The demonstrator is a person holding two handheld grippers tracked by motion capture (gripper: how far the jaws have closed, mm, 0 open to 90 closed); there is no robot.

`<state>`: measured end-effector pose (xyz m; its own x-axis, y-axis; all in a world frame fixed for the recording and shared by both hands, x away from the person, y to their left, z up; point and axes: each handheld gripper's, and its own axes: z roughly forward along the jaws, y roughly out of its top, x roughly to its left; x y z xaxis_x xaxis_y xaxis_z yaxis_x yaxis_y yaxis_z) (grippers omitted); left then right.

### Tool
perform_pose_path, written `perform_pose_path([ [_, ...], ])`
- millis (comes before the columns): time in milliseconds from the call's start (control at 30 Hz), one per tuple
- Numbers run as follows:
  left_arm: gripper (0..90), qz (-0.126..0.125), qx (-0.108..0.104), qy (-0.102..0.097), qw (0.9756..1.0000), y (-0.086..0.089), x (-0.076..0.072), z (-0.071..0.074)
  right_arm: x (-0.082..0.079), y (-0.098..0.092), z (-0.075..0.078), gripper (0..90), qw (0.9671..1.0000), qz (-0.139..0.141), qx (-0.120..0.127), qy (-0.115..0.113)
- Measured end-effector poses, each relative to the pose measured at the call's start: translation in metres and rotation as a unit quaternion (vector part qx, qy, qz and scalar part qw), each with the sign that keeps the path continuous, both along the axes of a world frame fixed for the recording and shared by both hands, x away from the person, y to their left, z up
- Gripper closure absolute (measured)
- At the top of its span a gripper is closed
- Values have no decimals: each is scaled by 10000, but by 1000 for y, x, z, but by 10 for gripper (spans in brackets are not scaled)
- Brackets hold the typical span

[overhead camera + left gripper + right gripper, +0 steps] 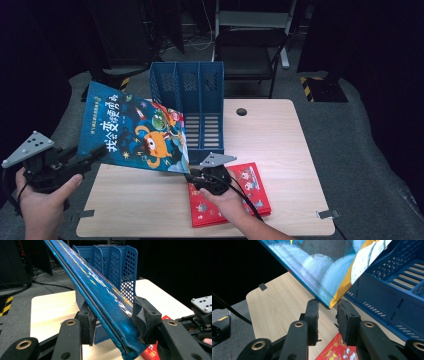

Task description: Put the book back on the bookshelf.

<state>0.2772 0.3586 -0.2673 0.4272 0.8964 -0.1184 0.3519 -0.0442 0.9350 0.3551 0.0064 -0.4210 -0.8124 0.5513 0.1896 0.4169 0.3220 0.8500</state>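
Note:
A blue picture book point(135, 130) with an orange cartoon monster on its cover is held tilted in the air over the table's left side. My left gripper point(97, 152) grips its left edge. In the left gripper view both pads point(140, 315) press on the book's spine edge point(100, 290). My right gripper point(192, 175) sits at the book's lower right corner. In the right gripper view that corner point(329, 305) hangs between the jaw tips point(327, 310), which stand apart around it.
A blue three-slot file holder point(200, 100) stands at the back middle of the wooden table point(280, 150), just behind the lifted book. A red book point(250, 192) lies flat under my right hand. A chair point(250, 45) stands beyond the table.

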Motion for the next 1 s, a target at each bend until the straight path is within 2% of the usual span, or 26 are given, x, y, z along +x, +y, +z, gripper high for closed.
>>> perform_pose_path([
  [233, 569, 67, -59, -47, 9999, 6, 5, 5, 7, 14, 0, 708, 10000, 40, 15, 22],
  [467, 581, 155, 0, 25, 9999, 8, 13, 9, 14, 23, -3, 708, 10000, 45, -16, 54],
  [1000, 620, 313, -60, 86, 9995, 11, 34, 27, 33, 48, -4, 711, 10000, 49, -7, 57],
])
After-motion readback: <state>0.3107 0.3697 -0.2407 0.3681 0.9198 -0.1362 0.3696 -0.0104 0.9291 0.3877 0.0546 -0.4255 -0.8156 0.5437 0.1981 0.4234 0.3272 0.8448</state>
